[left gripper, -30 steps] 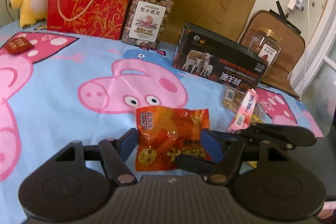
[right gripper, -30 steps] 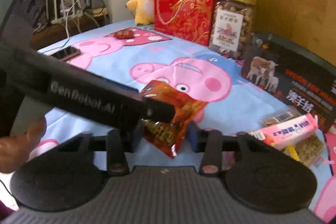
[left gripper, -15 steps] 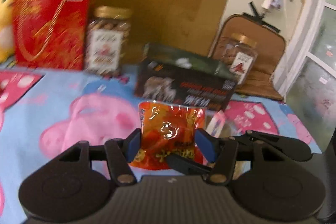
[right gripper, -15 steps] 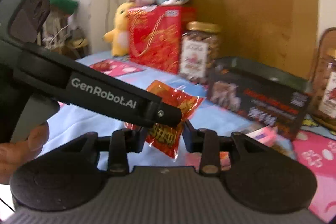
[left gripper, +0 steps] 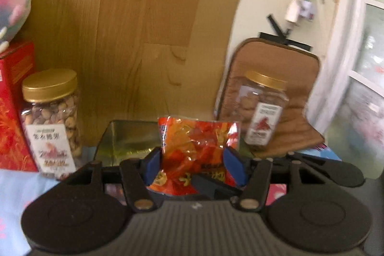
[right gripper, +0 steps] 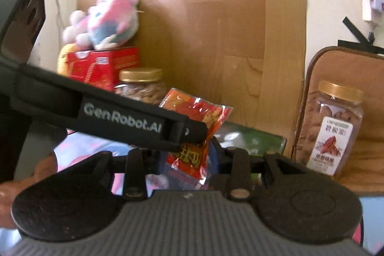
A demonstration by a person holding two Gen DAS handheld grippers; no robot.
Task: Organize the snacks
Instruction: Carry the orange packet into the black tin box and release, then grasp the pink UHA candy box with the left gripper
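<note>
Right wrist view: left claw (right gripper: 192, 133) hides part of the snack packet (right gripper: 199, 112) both claws clamp.

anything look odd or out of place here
Only that both tongs, left and right, hold the same orange snack bag in the air. Both jars stand upright, lids on; nothing spilled.

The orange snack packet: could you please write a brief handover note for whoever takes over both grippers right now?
Left gripper: shut on the orange snack packet, which is held in the air.
Right gripper: jaws have just been closing, now shut on the packet's lower corner.
Dark box lies behind it, between a nut jar and a second jar.
Done: packet picked up.
Left: set it in its place; which place is not shown.
</note>
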